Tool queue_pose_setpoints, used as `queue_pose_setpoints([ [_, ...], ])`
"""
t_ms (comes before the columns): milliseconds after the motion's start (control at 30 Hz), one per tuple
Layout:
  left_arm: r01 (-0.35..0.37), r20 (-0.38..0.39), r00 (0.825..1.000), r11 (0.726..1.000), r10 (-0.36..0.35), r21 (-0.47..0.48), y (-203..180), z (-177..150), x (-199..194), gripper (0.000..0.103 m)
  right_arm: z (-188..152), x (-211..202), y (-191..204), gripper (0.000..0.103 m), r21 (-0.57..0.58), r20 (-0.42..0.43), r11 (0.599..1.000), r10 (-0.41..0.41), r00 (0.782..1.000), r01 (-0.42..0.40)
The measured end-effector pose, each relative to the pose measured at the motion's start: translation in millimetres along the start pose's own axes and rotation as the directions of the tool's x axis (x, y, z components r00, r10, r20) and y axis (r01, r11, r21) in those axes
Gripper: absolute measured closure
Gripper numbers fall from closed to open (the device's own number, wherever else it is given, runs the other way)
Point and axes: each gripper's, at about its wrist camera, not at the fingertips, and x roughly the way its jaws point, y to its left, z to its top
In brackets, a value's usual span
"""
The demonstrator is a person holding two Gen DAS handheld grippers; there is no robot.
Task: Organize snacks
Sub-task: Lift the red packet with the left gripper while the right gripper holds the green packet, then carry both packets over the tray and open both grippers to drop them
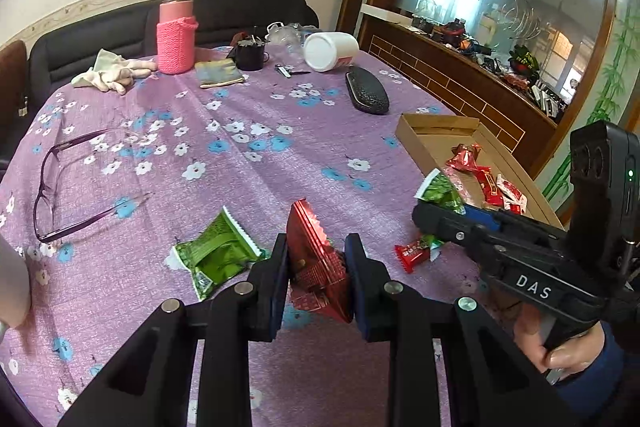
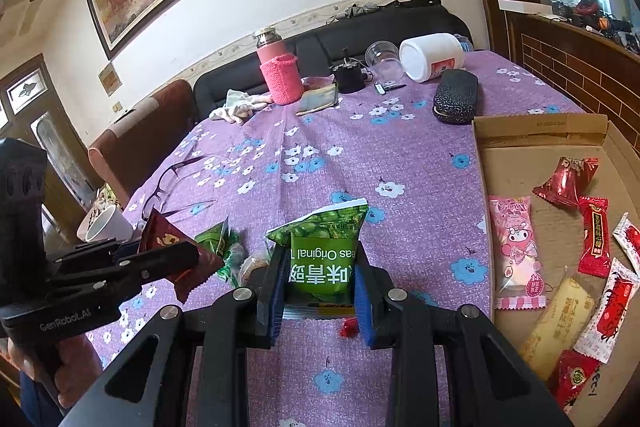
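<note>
My left gripper (image 1: 316,247) is shut on a red snack packet (image 1: 308,223), held just above the purple flowered tablecloth (image 1: 240,167). A green packet (image 1: 216,255) lies to its left and a small red candy (image 1: 414,253) to its right. My right gripper (image 2: 320,255) is shut on a green peas packet (image 2: 324,223), also lifted off the cloth. To its right stands a shallow cardboard box (image 2: 540,139) holding several snacks: red packets, a pink one (image 2: 516,247) and a yellow one. From the right wrist view, the left gripper (image 2: 192,255) with its red packet (image 2: 168,235) shows at the left.
Purple-framed glasses (image 1: 60,187) lie at the left of the table. At the far side stand a pink bottle (image 1: 176,35), a black cup (image 1: 250,53), a tipped white jar (image 1: 330,51), gloves (image 1: 112,71) and a black glasses case (image 1: 366,93). A white cup (image 2: 108,225) sits by the left edge.
</note>
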Motion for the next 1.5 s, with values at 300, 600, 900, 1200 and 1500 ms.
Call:
queue_pose_setpoints([
  [300, 0.017, 0.001, 1.0, 1.0, -0.017, 0.016, -8.5, -1.3, 1.1, 0.077, 0.9, -0.1, -1.2, 0.072, 0.006, 0.004, 1.0, -0.003, 1.0, 0.003],
  [600, 0.028, -0.003, 1.0, 0.999, -0.028, 0.021, -10.5, -1.2, 2.9, 0.077, 1.6, -0.2, -4.7, 0.072, 0.019, 0.011, 1.0, -0.023, 1.0, 0.022],
  [900, 0.055, 0.002, 0.999, 0.998, -0.055, 0.024, -15.3, -3.0, 0.3, 0.077, 3.4, -19.8, -19.8, 0.072, 0.101, 0.061, 0.994, -0.056, 0.997, 0.049],
  [1200, 0.092, 0.014, 0.996, 0.996, -0.092, 0.014, -19.2, -1.2, -4.6, 0.077, -5.0, -54.1, -35.4, 0.072, 0.157, 0.111, 0.985, -0.091, 0.99, 0.073],
  [1500, 0.103, 0.005, 0.995, 0.994, -0.104, 0.037, -39.4, 2.4, -5.6, 0.077, -6.0, -73.4, -55.1, 0.072, 0.194, 0.139, 0.977, -0.114, 0.984, 0.086],
])
